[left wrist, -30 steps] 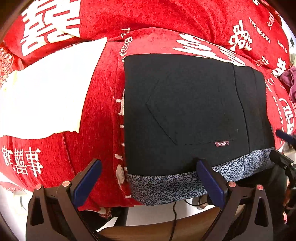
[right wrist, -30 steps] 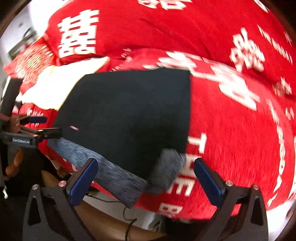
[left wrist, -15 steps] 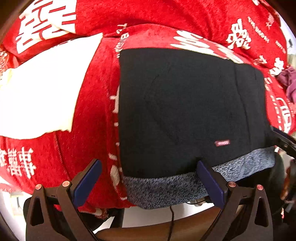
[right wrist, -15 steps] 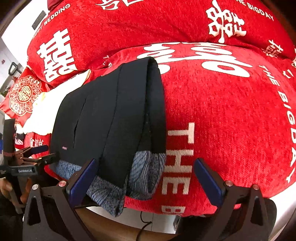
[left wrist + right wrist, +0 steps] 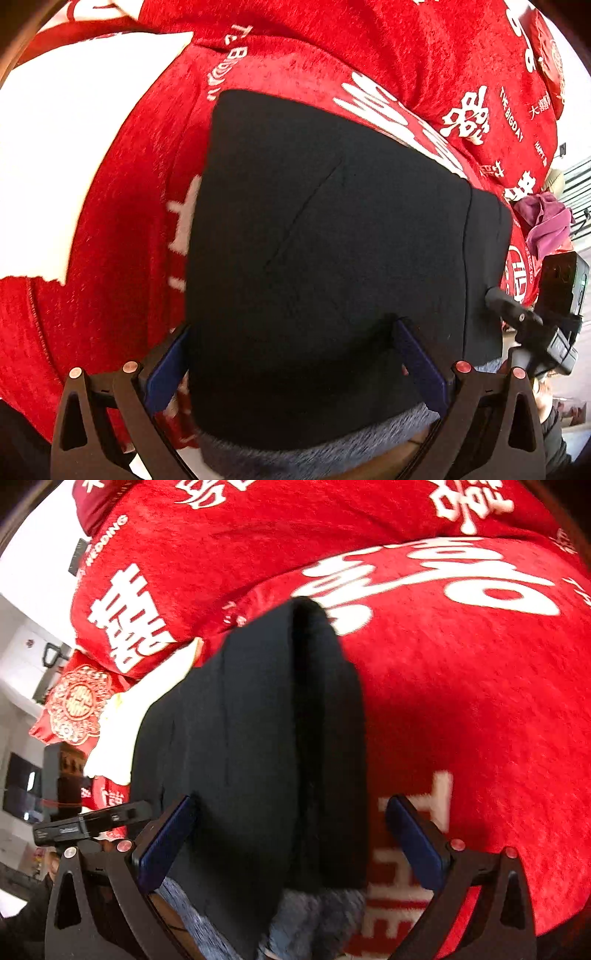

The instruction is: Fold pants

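red blanket (image 5: 480, 701) | folded black pants (image 5: 332, 258) | grey waistband (image 5: 332, 454) toward tongs

The folded black fabric pants (image 5: 332, 258) lie on the red plush blanket with white lettering (image 5: 388, 48), their grey speckled waistband (image 5: 314, 454) at 6 o'clock, hanging over the blanket's near edge. A flat white cloth (image 5: 66, 155) lies on the blanket at 9 o'clock of the pants. A crumpled purple cloth (image 5: 546, 221) sits at 3 o'clock, beyond the pants' right edge. In the right wrist view, the pants' (image 5: 258, 757) stacked folded edge faces 3 o'clock, with bare blanket (image 5: 480, 701) beside it.
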Demonstrator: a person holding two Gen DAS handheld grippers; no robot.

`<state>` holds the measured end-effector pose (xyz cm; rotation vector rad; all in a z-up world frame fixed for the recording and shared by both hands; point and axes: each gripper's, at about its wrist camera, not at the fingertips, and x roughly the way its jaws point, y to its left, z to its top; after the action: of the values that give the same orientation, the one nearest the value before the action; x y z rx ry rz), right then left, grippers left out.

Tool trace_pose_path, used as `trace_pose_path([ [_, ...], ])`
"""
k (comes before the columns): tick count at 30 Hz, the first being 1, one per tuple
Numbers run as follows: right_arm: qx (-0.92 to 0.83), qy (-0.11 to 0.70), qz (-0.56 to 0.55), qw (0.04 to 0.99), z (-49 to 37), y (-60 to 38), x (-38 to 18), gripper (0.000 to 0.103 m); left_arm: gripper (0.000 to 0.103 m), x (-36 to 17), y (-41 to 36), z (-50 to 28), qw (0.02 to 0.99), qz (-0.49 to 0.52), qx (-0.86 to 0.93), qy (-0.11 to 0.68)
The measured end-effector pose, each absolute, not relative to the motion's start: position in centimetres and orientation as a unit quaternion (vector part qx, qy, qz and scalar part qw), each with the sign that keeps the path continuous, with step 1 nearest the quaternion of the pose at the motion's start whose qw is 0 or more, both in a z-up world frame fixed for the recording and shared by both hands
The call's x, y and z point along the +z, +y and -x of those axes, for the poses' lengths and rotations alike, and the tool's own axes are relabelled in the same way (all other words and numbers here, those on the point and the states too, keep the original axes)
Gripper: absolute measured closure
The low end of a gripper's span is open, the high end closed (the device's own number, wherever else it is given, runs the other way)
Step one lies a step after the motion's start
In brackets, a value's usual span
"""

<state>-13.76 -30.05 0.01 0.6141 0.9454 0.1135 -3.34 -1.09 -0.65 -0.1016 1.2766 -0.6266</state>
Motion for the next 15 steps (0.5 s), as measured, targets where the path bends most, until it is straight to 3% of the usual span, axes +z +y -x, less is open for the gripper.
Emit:
trace_pose_path([
  [3, 0.082, 0.456, -0.259, 0.847, 12.8, -28.1, 0.1, 0.0, 0.006, -0.3, -1.6, 3.9, 0.77, 0.031, -0.285, 0.57],
  [6, 0.086, 0.462, -0.216, 0.856, 12.6, -26.4, 0.7, 0.006, 0.021, 0.5, -1.4, 4.3, 0.779, 0.018, -0.286, 0.558],
  [8, 0.084, 0.452, -0.234, 0.857, 13.1, -27.1, 1.3, 0.032, 0.031, 1.1, -1.7, 4.5, 0.784, 0.003, -0.288, 0.55],
  [15, 0.1, 0.428, -0.233, 0.867, 14.1, -26.6, 3.5, 0.052, 0.052, 3.4, -1.8, 5.4, 0.794, -0.02, -0.303, 0.527],
])
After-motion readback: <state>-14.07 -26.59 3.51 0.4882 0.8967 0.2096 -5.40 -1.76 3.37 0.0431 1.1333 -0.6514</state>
